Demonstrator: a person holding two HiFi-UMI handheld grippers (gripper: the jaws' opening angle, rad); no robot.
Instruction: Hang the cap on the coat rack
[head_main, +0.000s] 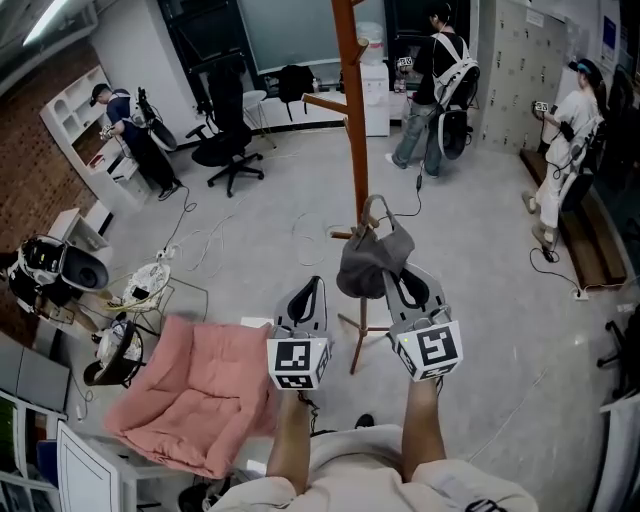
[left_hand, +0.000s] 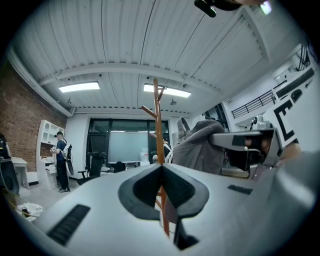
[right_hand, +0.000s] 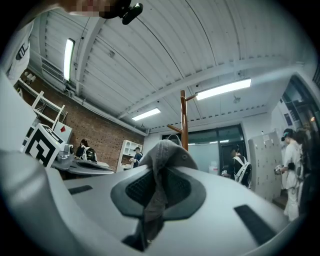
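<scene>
The grey cap (head_main: 372, 262) hangs in the air in front of the wooden coat rack (head_main: 351, 110), low beside its pole and above its feet. My right gripper (head_main: 406, 277) is shut on the cap's edge. In the right gripper view the cap's cloth (right_hand: 161, 160) is pinched between the pads and drapes down, with the coat rack (right_hand: 183, 117) straight behind it. My left gripper (head_main: 311, 287) is shut and holds nothing, just left of the cap. The left gripper view has the coat rack (left_hand: 158, 125) dead ahead and the cap (left_hand: 197, 147) to the right.
A pink cushioned seat (head_main: 190, 390) lies at my lower left. A black office chair (head_main: 225, 150) stands at the back left. Three people stand around the room: by the shelves (head_main: 130, 125), near the rack (head_main: 435, 85) and at the right wall (head_main: 570, 130). Cables (head_main: 200, 240) trail on the floor.
</scene>
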